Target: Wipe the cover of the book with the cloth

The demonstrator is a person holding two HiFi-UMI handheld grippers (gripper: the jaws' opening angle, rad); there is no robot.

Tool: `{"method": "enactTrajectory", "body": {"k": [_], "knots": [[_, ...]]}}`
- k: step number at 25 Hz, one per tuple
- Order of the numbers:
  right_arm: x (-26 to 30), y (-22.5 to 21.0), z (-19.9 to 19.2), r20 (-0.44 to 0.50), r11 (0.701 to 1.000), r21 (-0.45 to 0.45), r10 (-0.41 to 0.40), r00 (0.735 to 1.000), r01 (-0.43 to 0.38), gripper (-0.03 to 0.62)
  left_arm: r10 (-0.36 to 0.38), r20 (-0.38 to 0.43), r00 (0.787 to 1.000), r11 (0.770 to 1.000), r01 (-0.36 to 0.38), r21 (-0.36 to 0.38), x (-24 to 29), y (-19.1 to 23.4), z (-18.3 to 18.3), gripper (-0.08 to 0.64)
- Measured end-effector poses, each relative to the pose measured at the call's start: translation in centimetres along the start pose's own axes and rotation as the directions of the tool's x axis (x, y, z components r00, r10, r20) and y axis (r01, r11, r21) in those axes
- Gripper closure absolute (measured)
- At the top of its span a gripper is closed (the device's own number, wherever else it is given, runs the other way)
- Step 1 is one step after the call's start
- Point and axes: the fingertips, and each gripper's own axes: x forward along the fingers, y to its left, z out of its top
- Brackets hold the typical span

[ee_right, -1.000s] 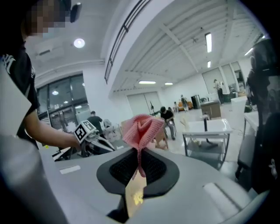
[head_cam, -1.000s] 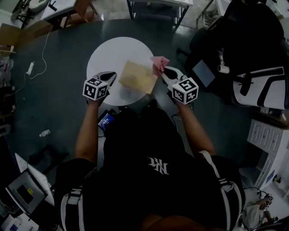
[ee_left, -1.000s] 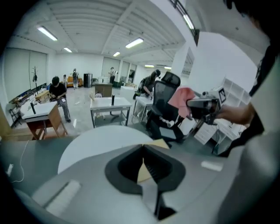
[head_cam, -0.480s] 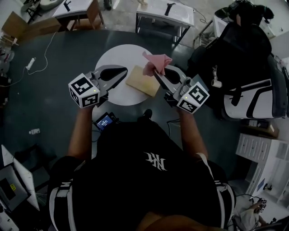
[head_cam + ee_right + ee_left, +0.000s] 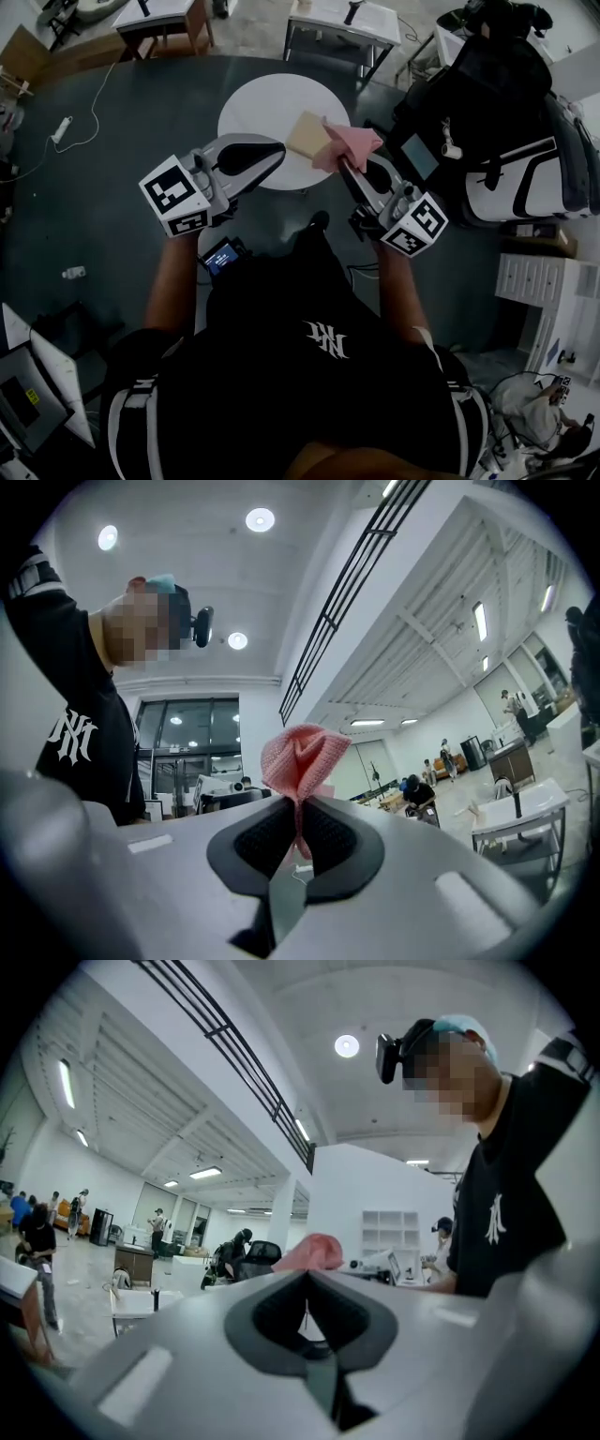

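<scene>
Both grippers are held up off the table, tilted so their own cameras look at ceiling lights and the far end of the room rather than at any work. The right gripper [image 5: 341,159] has its jaws pressed onto the pink cloth [image 5: 349,142], which is pinched by a fold low between the pads and blooms out in a bunch just past the tips. The left gripper [image 5: 278,150] has its jaws closed on each other with nothing between them, and in its own view the cloth shows only as a pink hump beyond its tips. The book [image 5: 305,134] lies flat on the round white table [image 5: 255,105], below and just ahead of the right jaws, with its near corner hidden behind the cloth as seen from above. No jaw touches it, and the cloth hangs clear of the cover. As I read it, the grasp on the cloth is done and sound, but no wiping is going on at this instant. The cover itself gives no sign either way, so I cannot tell whether it has been wiped. If it has not, what is left is the main job — bringing the cloth down onto the cover and passing it across, perhaps with the empty left jaws steadying the book.
</scene>
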Motion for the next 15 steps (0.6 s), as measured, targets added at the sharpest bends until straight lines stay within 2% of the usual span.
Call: {"method": "enactTrajectory", "body": {"k": [6, 10, 15], "knots": [[0.5, 5.1, -2.4, -0.042, 1.0, 0.019, 0.015, 0.999, -0.014, 0.572, 0.029, -0.019, 0.999, 0.998, -0.03, -0.049, -4.7, -3.0, -2.6, 0.557], [0.7, 6.9, -2.2, -0.051, 0.999, 0.008, 0.047, 0.998, -0.047, 0.572, 0.046, -0.035, 0.998, 0.998, -0.047, -0.034, -6.0, -4.2, -2.8, 0.557], [0.4, 8.5, -1.9, -0.034, 0.997, -0.004, 0.083, 0.996, -0.083, 0.572, 0.033, -0.037, 0.999, 0.999, -0.033, -0.014, -6.0, -5.9, -2.6, 0.557]]}}
